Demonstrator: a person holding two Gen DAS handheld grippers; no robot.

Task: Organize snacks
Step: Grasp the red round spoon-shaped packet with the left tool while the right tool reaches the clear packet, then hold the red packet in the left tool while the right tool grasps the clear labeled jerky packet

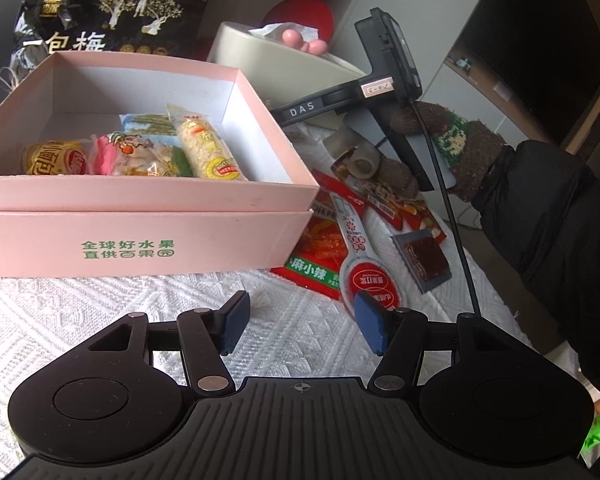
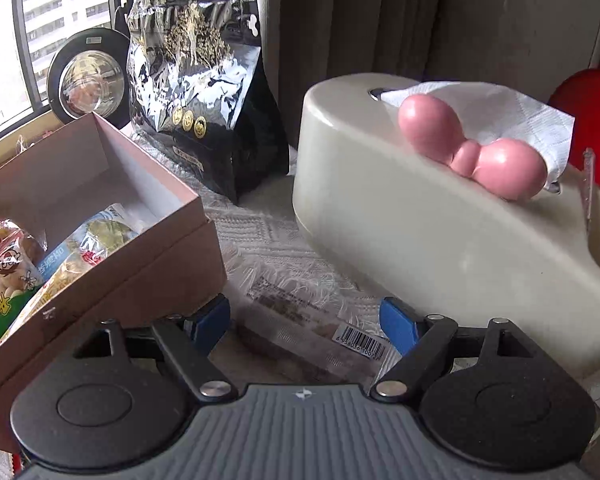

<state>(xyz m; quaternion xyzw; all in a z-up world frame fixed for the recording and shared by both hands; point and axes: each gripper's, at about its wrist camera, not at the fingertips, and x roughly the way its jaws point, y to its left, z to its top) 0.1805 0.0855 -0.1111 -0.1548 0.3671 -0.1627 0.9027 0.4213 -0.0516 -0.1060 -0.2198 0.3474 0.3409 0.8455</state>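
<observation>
One pink box (image 1: 148,216) sat at the left of the left wrist view, holding four wrapped snacks (image 1: 140,156) side by side. The left gripper (image 1: 300,326) hung spread and empty over the white cloth (image 1: 80,312) at lower centre. To the right lay about three loose packets (image 1: 340,248) — red ones overlapping. In the right wrist view, the right gripper (image 2: 306,330) stood wide, one clear barcoded packet (image 2: 300,320) lying between its pads, unpinched. One black foil bag (image 2: 204,100) and one cream tissue box (image 2: 440,220) stood behind.

The open cardboard box (image 1: 148,236) is pale pink with green lettering and white inside. Far behind it stands a glossy black foil bag (image 2: 204,100) printed with gold trees, and the woven tablecloth (image 1: 100,312) is white. To the right, the cream plastic tissue holder (image 2: 440,240) carries a pink knob (image 2: 472,156).
</observation>
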